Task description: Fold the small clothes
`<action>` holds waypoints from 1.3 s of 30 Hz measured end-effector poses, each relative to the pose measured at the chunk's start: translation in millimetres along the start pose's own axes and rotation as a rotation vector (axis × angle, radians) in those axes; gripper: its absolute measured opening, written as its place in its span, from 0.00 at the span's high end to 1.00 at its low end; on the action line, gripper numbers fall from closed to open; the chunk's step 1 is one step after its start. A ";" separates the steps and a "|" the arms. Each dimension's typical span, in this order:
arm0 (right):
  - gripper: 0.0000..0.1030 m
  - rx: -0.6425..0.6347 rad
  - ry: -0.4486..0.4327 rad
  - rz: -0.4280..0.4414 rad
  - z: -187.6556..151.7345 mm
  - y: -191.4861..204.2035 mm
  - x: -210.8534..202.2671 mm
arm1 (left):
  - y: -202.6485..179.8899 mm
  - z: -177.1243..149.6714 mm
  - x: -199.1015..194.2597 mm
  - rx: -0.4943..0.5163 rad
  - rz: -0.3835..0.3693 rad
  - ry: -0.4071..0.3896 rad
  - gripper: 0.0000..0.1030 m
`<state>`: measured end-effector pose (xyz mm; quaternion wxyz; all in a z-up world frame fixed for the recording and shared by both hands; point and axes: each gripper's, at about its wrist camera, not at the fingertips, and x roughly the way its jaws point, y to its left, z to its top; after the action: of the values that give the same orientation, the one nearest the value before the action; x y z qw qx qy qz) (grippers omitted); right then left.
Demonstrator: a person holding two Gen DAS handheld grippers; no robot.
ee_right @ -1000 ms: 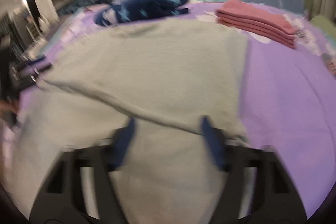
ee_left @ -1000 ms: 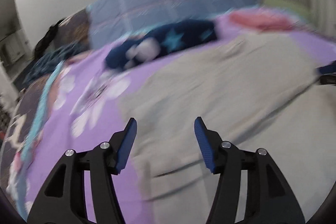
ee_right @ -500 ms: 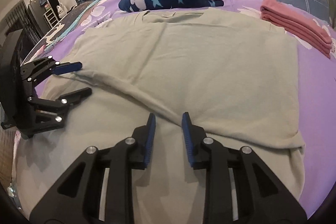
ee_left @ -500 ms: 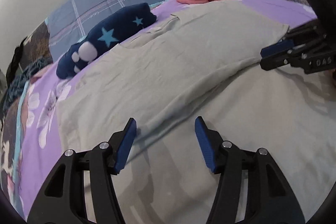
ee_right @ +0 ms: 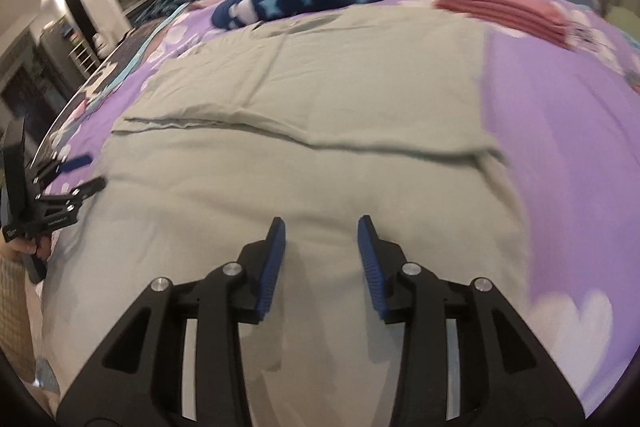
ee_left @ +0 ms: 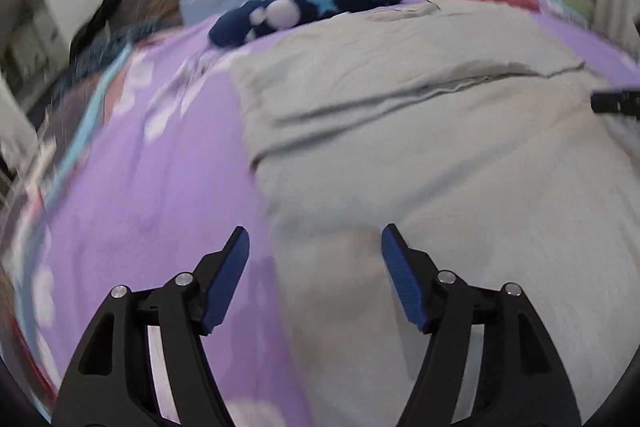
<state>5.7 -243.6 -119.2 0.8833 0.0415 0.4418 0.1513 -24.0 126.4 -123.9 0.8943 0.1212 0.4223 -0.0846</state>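
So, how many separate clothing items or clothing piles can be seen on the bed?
3. The grey-green shirt lies spread in the middle, the navy star-patterned item beyond its far edge, and the folded pink stack at the far right. Others may be hidden.

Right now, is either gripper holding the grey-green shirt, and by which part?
Nothing is held. The left gripper and right gripper are both open above the grey-green shirt, with no cloth between the fingers.

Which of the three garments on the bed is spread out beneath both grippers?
The grey-green shirt: it lies spread out, one layer folded over. The navy star garment and pink folded stack lie beyond it.
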 end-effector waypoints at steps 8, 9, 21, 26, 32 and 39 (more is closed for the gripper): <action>0.57 0.137 -0.097 -0.106 -46.5 -42.9 -74.8 | 8.2 -44.8 -25.1 -0.148 -0.195 0.030 0.30; 0.57 0.165 -0.096 -0.104 -53.9 -50.1 -79.1 | 3.9 -53.6 -31.6 -0.147 -0.226 0.018 0.30; 0.63 0.339 -0.062 0.195 -183.0 -70.9 -143.8 | -18.6 -128.3 -92.6 -0.145 -0.374 -0.053 0.64; 0.63 0.325 -0.049 0.213 -205.0 -61.7 -157.4 | -15.3 -146.2 -106.4 -0.205 -0.347 -0.030 0.94; 0.52 0.274 -0.035 0.212 -212.9 -48.7 -163.3 | -12.6 -160.6 -111.2 -0.235 -0.384 -0.040 0.71; 0.59 0.225 -0.059 0.266 -190.4 -45.6 -142.0 | -17.9 -147.9 -101.7 -0.213 -0.378 -0.063 0.98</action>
<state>-214.9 -341.6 -135.0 0.8578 0.2026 0.4206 0.2149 -201.2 156.9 -138.5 0.8831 -0.0581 0.4158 -0.2096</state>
